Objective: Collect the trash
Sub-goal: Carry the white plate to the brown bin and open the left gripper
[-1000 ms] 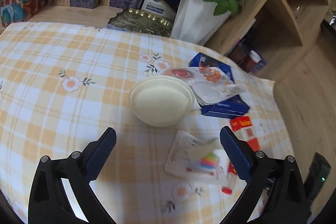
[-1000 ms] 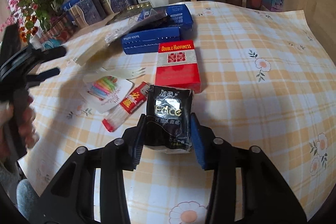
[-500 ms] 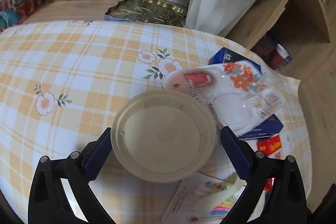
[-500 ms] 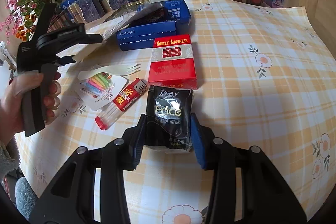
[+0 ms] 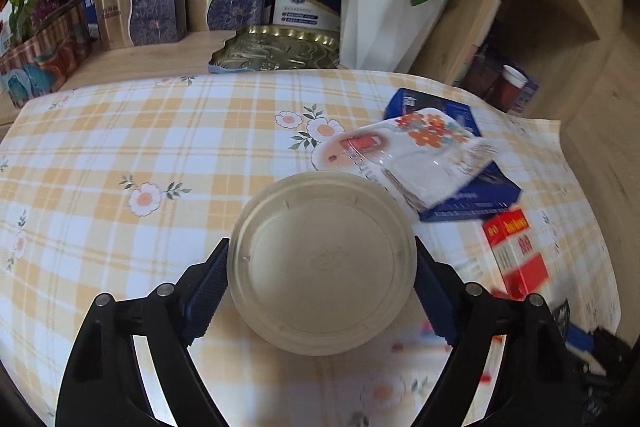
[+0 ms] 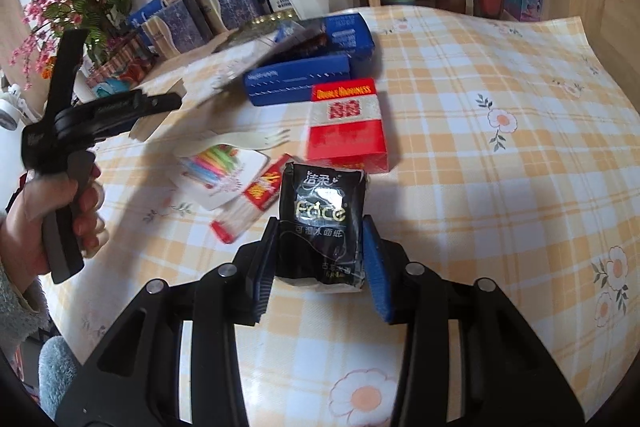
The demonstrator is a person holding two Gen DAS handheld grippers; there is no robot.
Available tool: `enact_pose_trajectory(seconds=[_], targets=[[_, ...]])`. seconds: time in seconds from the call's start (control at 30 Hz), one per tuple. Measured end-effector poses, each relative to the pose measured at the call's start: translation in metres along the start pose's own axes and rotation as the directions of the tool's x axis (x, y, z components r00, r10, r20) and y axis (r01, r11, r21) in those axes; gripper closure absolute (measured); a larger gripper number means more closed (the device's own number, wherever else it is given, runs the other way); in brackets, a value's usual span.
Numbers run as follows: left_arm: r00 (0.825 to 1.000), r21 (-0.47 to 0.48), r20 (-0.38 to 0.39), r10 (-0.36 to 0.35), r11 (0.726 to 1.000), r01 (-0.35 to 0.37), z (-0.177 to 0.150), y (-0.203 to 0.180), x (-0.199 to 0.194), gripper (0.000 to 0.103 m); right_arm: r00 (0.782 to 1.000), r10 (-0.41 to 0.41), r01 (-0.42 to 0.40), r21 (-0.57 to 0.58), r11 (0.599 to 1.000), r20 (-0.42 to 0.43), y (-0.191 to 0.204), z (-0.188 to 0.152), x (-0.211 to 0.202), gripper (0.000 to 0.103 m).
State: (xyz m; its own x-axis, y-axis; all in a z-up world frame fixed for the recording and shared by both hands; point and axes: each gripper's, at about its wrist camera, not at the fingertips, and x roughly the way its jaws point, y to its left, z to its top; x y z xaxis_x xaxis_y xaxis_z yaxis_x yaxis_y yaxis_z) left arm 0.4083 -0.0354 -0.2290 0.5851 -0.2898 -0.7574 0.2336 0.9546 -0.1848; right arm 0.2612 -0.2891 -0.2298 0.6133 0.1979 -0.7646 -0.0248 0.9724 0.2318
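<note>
Two grippers were busy on the checked tablecloth (image 5: 100,155). Your left gripper (image 5: 320,287) had its jaws closing around the upturned cream bowl (image 5: 322,263), both blue pads at the bowl's rim; whether they pressed yet I could not tell. The bowl sat toward the near edge of the surface, just in front of a clear plastic packet (image 5: 416,155) lying on a blue box (image 5: 472,195). Your right gripper (image 6: 320,259) was clamped at a middling width on the black tissue pack (image 6: 322,223), near that view's front edge, just in front of the red carton (image 6: 346,125). A white fork (image 6: 244,141) lay beside it.
</note>
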Motion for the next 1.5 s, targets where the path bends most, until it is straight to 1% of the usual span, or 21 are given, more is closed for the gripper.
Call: enact_pose_trajectory(seconds=[0.13, 0.2, 0.3, 0.4, 0.5, 0.6, 0.7, 0.8, 0.87, 1.0, 1.07, 1.23, 1.33, 1.43, 1.5], targets=[[1.000, 0.054, 0.014, -0.027, 0.998, 0.026, -0.021, -0.006, -0.037, 0.020, 1.000, 0.005, -0.004, -0.019, 1.000, 0.022, 0.011, -0.006, -0.020, 0.061], [0.999, 0.097, 0.011, -0.046, 0.994, 0.045, -0.036, -0.010, -0.061, 0.020, 0.999, 0.010, -0.009, -0.020, 1.000, 0.035, 0.015, -0.010, -0.034, 0.061], [0.997, 0.130, 0.004, -0.078, 0.989, 0.077, -0.059, -0.016, -0.094, 0.019, 0.999, 0.023, -0.022, -0.022, 1.000, 0.048, 0.022, -0.019, -0.055, 0.061], [0.994, 0.139, 0.004, -0.112, 0.984, 0.110, -0.083, -0.021, -0.126, 0.019, 0.998, 0.024, -0.021, -0.046, 0.999, 0.063, 0.032, -0.032, -0.077, 0.061], [0.992, 0.152, 0.015, -0.129, 0.980, 0.125, -0.105, -0.027, -0.152, 0.019, 0.997, 0.031, -0.027, -0.060, 0.998, 0.070, 0.040, -0.045, -0.095, 0.061], [0.989, 0.162, 0.011, -0.149, 0.976, 0.145, -0.134, -0.038, -0.178, 0.019, 0.997, 0.040, -0.036, -0.057, 0.998, 0.069, 0.045, -0.060, -0.112, 0.061], [0.982, 0.134, -0.010, -0.191, 0.973, 0.191, -0.159, -0.046, -0.193, 0.019, 0.996, 0.044, -0.040, -0.053, 0.998, 0.077, 0.050, -0.075, -0.131, 0.061], [0.975, 0.126, -0.031, -0.220, 0.967, 0.223, -0.183, -0.055, -0.205, 0.019, 0.996, 0.047, -0.044, -0.040, 0.998, 0.082, 0.051, -0.086, -0.145, 0.061], [0.970, 0.135, -0.049, -0.237, 0.961, 0.242, -0.198, -0.062, -0.212, 0.019, 0.996, 0.042, -0.039, -0.033, 0.999, 0.084, 0.053, -0.094, -0.154, 0.061], [0.968, 0.200, -0.087, -0.237, 0.947, 0.250, -0.227, -0.080, -0.222, 0.018, 0.995, 0.032, -0.029, -0.032, 0.999, 0.090, 0.055, -0.109, -0.170, 0.061], [0.967, 0.226, -0.104, -0.232, 0.942, 0.250, -0.239, -0.086, -0.224, 0.018, 0.996, 0.027, -0.025, -0.030, 0.999, 0.090, 0.056, -0.115, -0.176, 0.061], [0.956, 0.249, -0.168, -0.240, 0.928, 0.276, -0.265, -0.098, -0.218, 0.018, 0.995, 0.025, -0.023, -0.016, 1.000, 0.092, 0.054, -0.127, -0.187, 0.061], [0.945, 0.274, -0.233, -0.230, 0.917, 0.291, -0.280, -0.105, -0.209, 0.018, 0.995, 0.022, -0.021, -0.009, 1.000, 0.094, 0.052, -0.131, -0.192, 0.061], [0.929, 0.287, -0.297, -0.221, 0.907, 0.307, -0.289, -0.109, -0.196, 0.018, 0.995, 0.019, -0.019, -0.005, 1.000, 0.097, 0.051, -0.132, -0.194, 0.061], [0.915, 0.288, -0.342, -0.213, 0.904, 0.318, -0.294, -0.110, -0.185, 0.018, 0.995, 0.017, -0.017, 0.000, 1.000, 0.099, 0.049, -0.132, -0.195, 0.061]])
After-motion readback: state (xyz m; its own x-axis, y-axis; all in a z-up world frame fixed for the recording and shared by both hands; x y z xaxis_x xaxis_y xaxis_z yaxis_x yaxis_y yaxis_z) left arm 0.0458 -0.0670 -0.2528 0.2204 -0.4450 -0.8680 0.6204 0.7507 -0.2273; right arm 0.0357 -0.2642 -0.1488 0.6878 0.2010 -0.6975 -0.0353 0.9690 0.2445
